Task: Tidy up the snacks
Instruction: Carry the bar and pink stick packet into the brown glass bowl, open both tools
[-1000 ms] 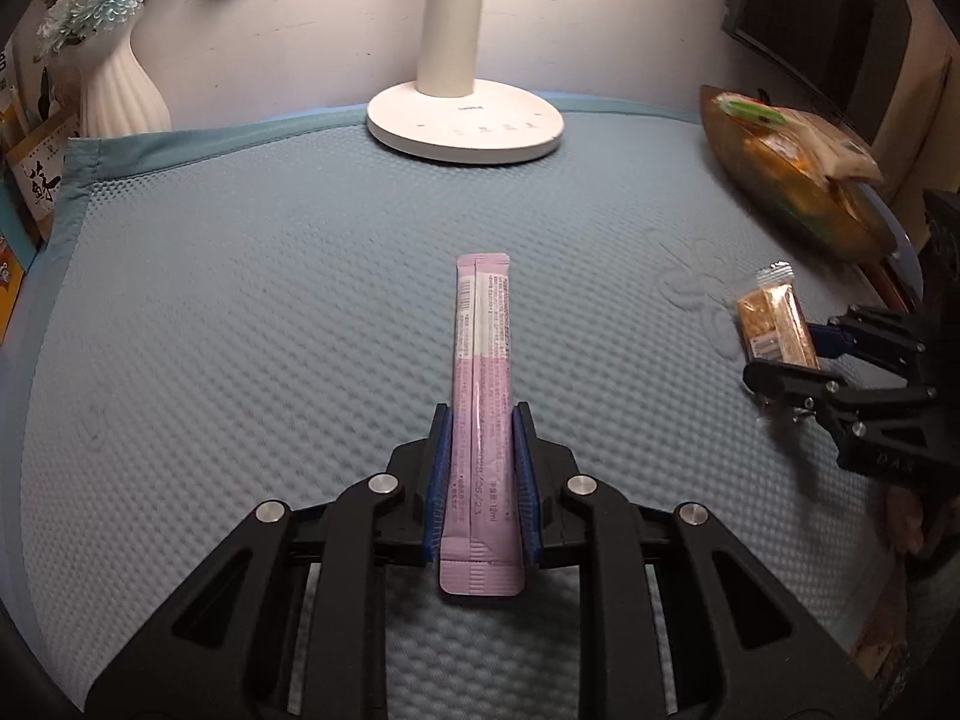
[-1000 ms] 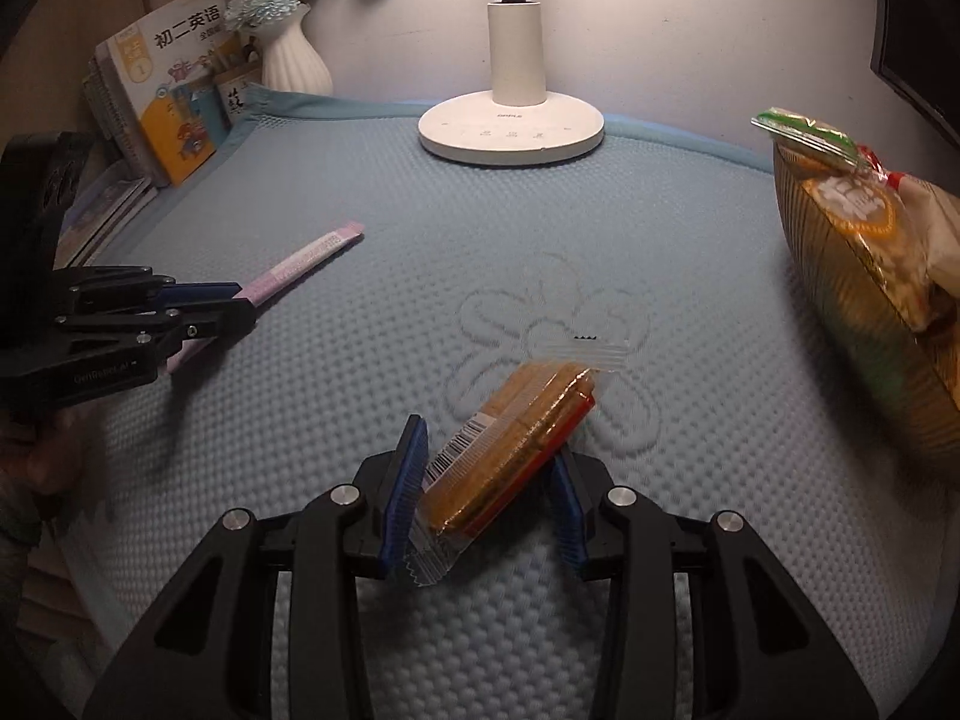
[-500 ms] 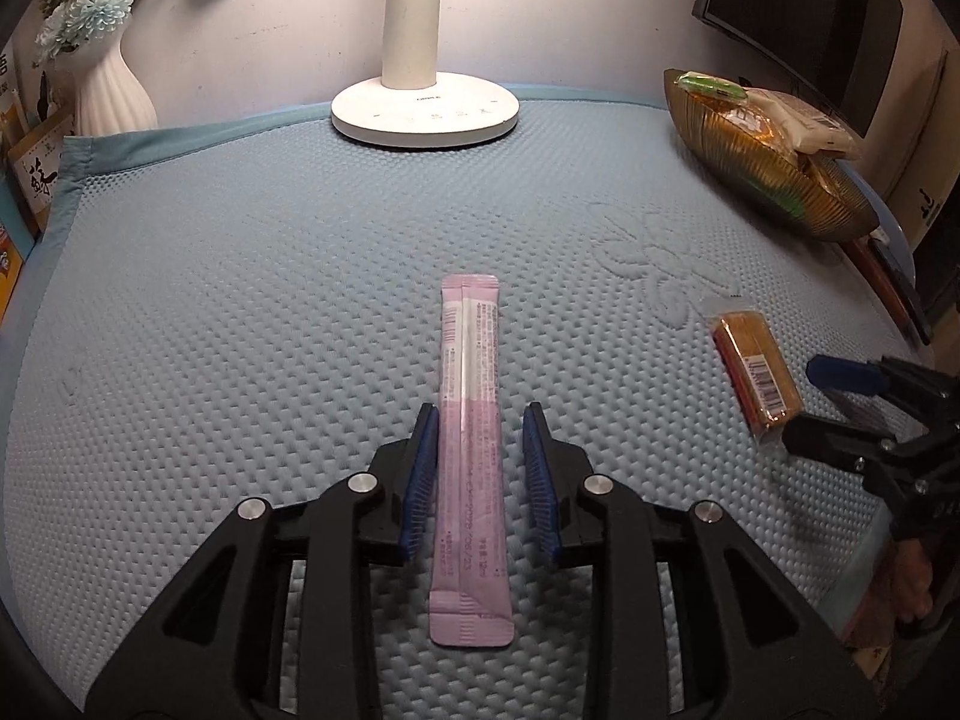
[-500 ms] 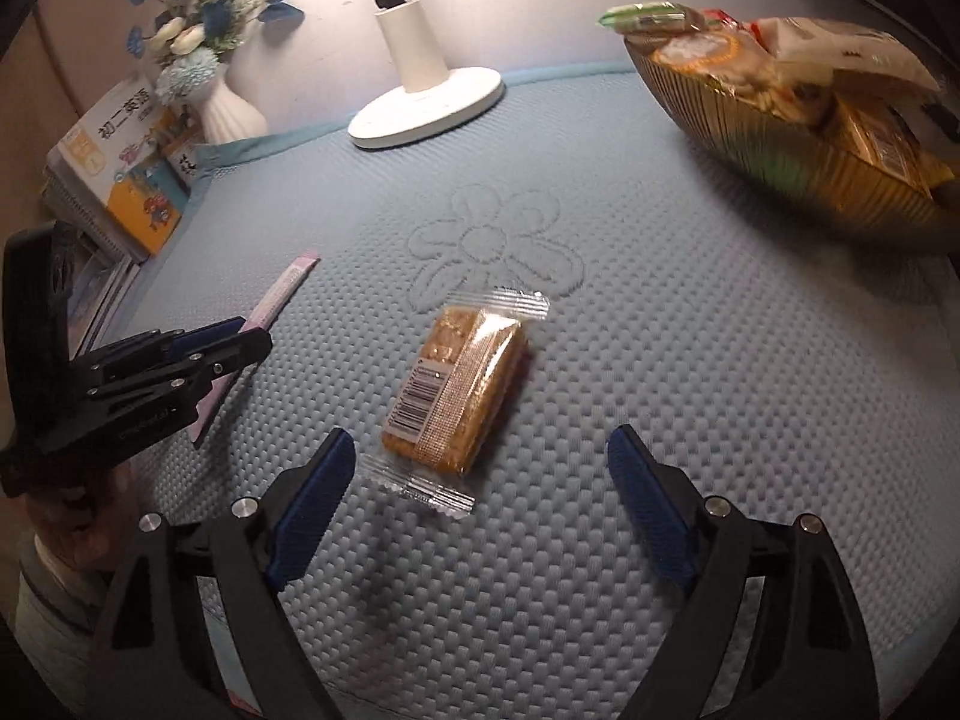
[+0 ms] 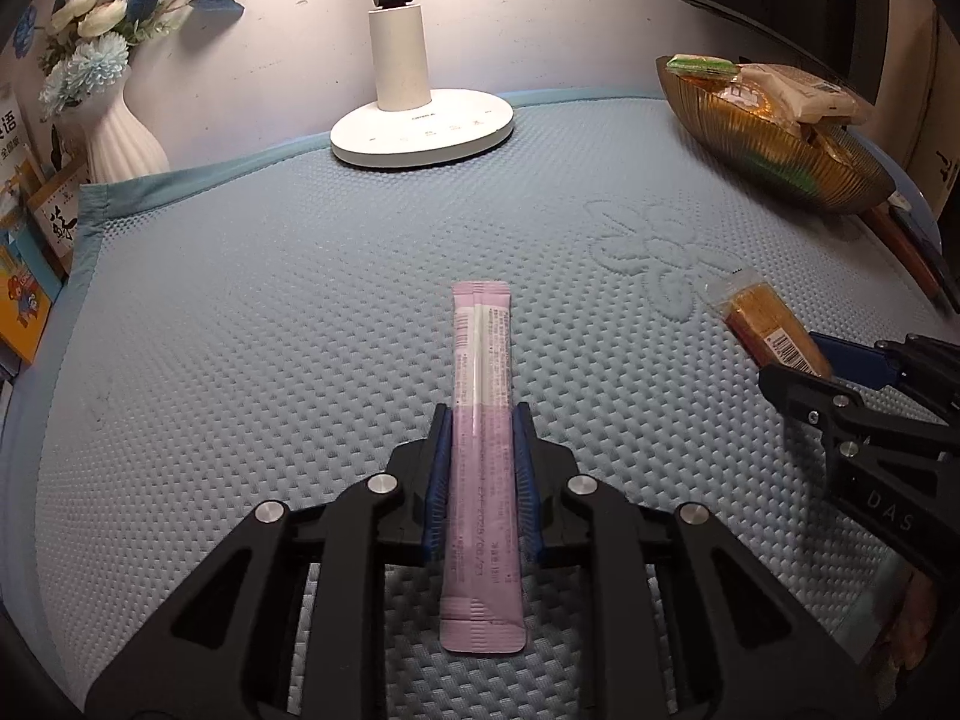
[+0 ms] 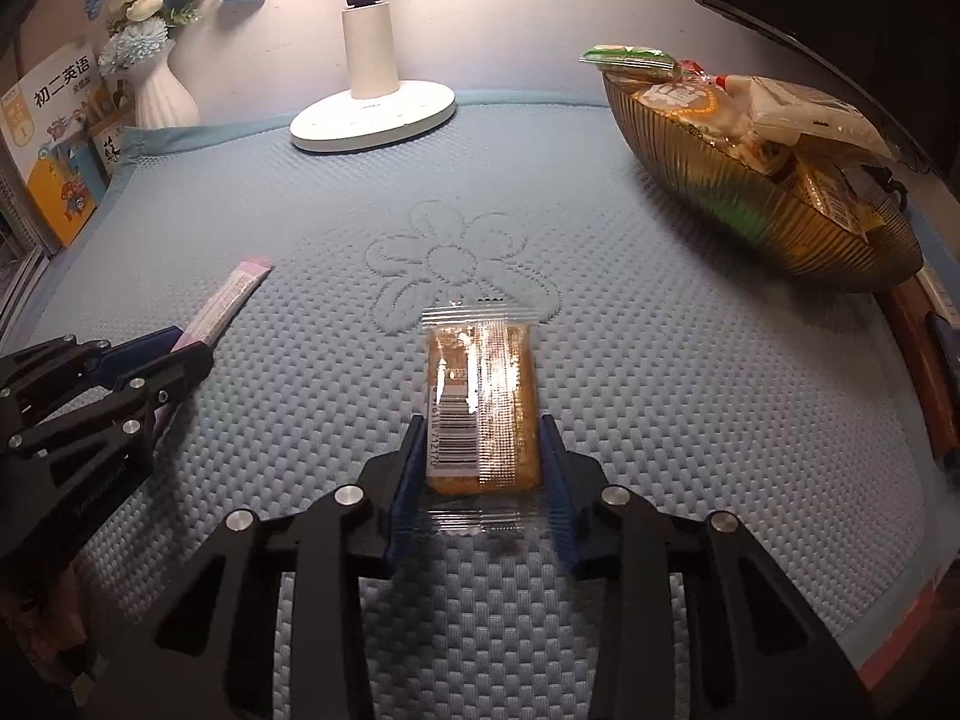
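A long pink stick sachet (image 5: 480,336) lies lengthwise on the blue quilted mat (image 5: 240,330). My left gripper (image 5: 480,420) is shut on its near half, both blue pads pressing its sides. In the right wrist view, an orange snack bar (image 6: 480,384) in a clear wrapper with a barcode sits between the pads of my right gripper (image 6: 482,429), which is shut on it. A gold ribbed bowl (image 6: 750,204) at the back right is heaped with several snack packs. From the right wrist view the left gripper (image 6: 180,348) shows at the left with the pink sachet (image 6: 231,297).
A white lamp base (image 5: 420,132) stands at the back centre. A white vase (image 5: 120,138) with flowers and some books (image 6: 54,138) are at the back left. Pens (image 6: 918,348) lie along the right edge, below the bowl.
Half a second ago both grippers stood open around their packs; now each has shut on its pack. The right gripper has also lined up straight with the snack bar.
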`<state>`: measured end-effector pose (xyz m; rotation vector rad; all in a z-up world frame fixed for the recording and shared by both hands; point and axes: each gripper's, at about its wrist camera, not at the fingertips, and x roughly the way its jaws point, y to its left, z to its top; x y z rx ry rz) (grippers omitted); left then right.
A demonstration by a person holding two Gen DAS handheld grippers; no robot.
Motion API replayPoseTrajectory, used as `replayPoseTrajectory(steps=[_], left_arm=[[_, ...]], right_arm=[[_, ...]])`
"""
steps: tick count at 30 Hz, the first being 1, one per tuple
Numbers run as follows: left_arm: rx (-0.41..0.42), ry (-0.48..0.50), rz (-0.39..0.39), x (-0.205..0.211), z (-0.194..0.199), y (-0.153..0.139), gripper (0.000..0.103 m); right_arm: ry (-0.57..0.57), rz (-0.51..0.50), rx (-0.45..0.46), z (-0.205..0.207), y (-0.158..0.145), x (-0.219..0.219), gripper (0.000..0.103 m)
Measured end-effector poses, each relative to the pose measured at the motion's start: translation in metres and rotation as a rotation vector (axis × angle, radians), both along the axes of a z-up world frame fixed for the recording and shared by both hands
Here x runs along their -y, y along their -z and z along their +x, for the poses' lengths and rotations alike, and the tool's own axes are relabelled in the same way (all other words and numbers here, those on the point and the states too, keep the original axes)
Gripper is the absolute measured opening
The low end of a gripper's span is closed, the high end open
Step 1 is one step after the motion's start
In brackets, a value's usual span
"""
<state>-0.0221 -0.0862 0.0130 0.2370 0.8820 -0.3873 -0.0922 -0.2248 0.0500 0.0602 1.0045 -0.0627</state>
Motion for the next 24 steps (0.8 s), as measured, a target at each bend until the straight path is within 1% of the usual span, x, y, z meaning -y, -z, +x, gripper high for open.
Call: replayPoseTrajectory(steps=[2,3,5,6,8,9,12,14,15,17,19,21,23,24], left_arm=[[0.002,0.007,0.003,0.002,-0.002,-0.001,0.018],[-0.008,0.02,-0.022,0.003,-0.003,-0.004,0.018],[-0.024,0.048,-0.089,0.006,-0.006,-0.011,0.018],[-0.025,0.062,-0.114,0.009,-0.007,-0.016,0.018],[-0.027,0.091,-0.152,0.019,-0.008,-0.025,0.018],[-0.026,0.112,-0.172,0.026,-0.008,-0.031,0.018],[-0.025,0.184,-0.235,0.048,-0.007,-0.048,0.018],[-0.021,0.225,-0.264,0.064,-0.005,-0.06,0.018],[-0.021,0.243,-0.282,0.072,-0.003,-0.065,0.018],[-0.018,0.275,-0.318,0.088,0.002,-0.077,0.018],[0.002,0.305,-0.334,0.108,0.004,-0.092,0.018],[0.027,0.326,-0.338,0.129,0.015,-0.107,0.018],[0.045,0.343,-0.348,0.152,0.026,-0.118,0.018],[0.049,0.351,-0.356,0.165,0.033,-0.122,0.018]], right_arm=[[-0.016,0.012,0.006,-0.006,-0.003,0.004,0.034],[-0.023,0.028,0.01,-0.009,-0.004,0.008,0.034],[-0.027,0.091,0.02,-0.018,-0.01,0.02,0.034],[-0.027,0.169,0.008,-0.02,-0.011,0.031,0.034],[-0.015,0.39,-0.045,-0.023,-0.008,0.057,0.034],[-0.001,0.472,-0.056,-0.026,-0.007,0.07,0.034],[0.017,0.605,-0.016,-0.036,-0.016,0.102,0.034],[0.026,0.669,0.029,-0.042,-0.028,0.121,0.034],[0.032,0.677,0.061,-0.047,-0.037,0.131,0.034],[0.054,0.651,0.116,-0.054,-0.056,0.146,0.034],[0.083,0.617,0.176,-0.055,-0.073,0.165,0.034],[0.129,0.556,0.234,-0.051,-0.09,0.185,0.034],[0.189,0.486,0.274,-0.042,-0.1,0.205,0.034],[0.221,0.471,0.291,-0.039,-0.103,0.217,0.034]])
